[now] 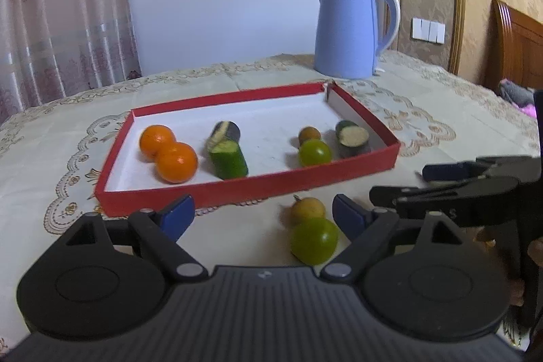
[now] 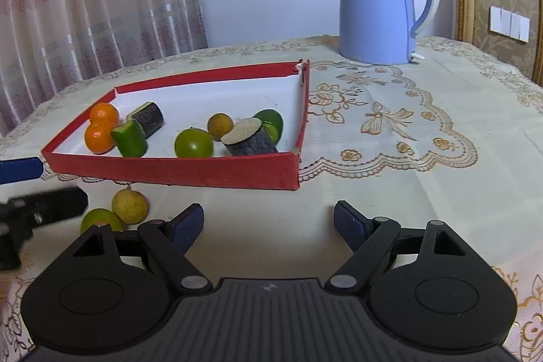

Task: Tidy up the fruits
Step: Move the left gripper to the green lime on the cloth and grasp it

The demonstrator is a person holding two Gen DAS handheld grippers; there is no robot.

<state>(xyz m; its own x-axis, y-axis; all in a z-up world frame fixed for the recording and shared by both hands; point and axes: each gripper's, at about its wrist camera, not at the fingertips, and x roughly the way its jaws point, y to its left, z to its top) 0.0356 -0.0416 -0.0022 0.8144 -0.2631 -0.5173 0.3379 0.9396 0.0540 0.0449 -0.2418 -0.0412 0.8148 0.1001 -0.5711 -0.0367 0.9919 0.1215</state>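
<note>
Both the left gripper (image 1: 263, 214) and right gripper (image 2: 268, 219) hold their jaws apart, empty, above the tabletop (image 2: 407, 165) (a green fruit (image 1: 314, 241) lies outside the red tray (image 1: 251, 187)).

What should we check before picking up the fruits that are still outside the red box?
1. Left gripper open and empty: ok.
2. Right gripper open and empty: ok.
3. Green fruit and yellow fruit lie on the tablecloth, outside the red box: ok, still to pick up.
4. Green fruit centred between the left gripper's fingers: not ok, it sits near the right finger.
5. Free space in the box: ok, bare white floor in the middle.
6. Kettle clear of the path: ok, behind the box.
</note>
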